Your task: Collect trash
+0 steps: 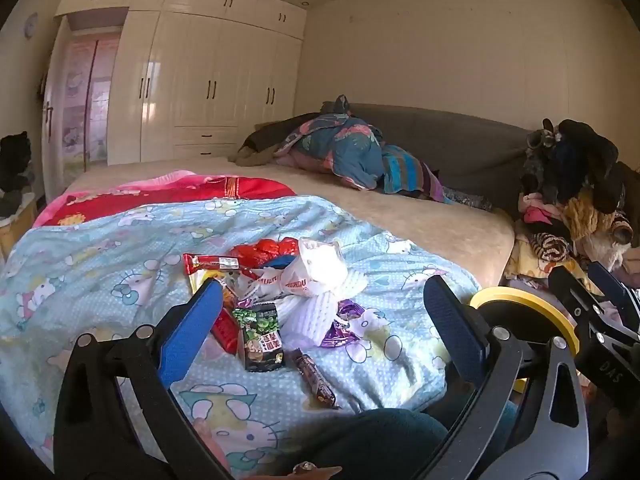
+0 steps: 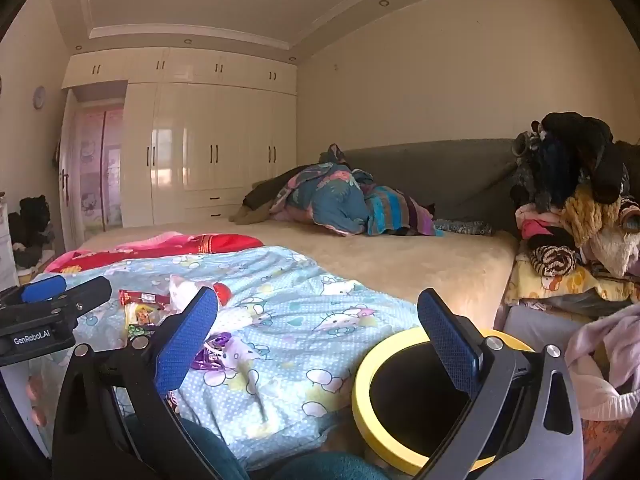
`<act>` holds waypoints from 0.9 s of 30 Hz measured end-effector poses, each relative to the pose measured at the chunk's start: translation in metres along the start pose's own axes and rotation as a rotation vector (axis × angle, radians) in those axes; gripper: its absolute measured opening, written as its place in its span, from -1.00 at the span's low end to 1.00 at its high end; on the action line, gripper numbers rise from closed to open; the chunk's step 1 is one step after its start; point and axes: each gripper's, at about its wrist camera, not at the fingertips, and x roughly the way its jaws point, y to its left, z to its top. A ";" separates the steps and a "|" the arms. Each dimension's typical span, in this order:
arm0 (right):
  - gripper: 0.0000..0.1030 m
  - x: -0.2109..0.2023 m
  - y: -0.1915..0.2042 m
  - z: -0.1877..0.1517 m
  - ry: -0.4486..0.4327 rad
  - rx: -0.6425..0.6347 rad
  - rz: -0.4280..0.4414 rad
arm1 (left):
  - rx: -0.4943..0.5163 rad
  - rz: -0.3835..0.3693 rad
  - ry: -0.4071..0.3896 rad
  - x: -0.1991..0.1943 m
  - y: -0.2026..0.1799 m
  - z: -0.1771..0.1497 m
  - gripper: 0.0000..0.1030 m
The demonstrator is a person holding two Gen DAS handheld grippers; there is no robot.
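A heap of trash lies on the light blue cartoon blanket (image 1: 100,272): a red wrapper (image 1: 216,264), a white plastic bag (image 1: 316,268), a green snack packet (image 1: 262,338), a brown bar wrapper (image 1: 316,378), a purple wrapper (image 1: 344,322) and white tissue (image 1: 308,316). My left gripper (image 1: 324,290) hovers open just short of the heap, nothing between its blue pads. A black bin with a yellow rim (image 2: 360,392) stands by the bed's near edge. My right gripper (image 2: 318,300) is open and empty above the blanket, its right finger over the bin. The purple wrapper (image 2: 214,354) shows beside its left finger.
The beige bed (image 1: 420,216) carries a red and pink blanket (image 1: 180,194) and a bundle of blue bedding (image 1: 348,152) against the grey headboard. Piled clothes and soft toys (image 2: 580,216) crowd the right side. A white wardrobe (image 1: 208,84) fills the far wall. A teal-clad knee (image 1: 380,436) is below.
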 end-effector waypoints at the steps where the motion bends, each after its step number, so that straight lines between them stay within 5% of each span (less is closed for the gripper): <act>1: 0.88 0.000 -0.001 0.000 0.001 0.001 -0.001 | -0.002 0.002 -0.003 0.000 0.000 0.000 0.80; 27: 0.88 0.004 -0.002 -0.005 0.016 -0.016 -0.010 | 0.023 -0.003 -0.020 -0.006 0.000 0.008 0.80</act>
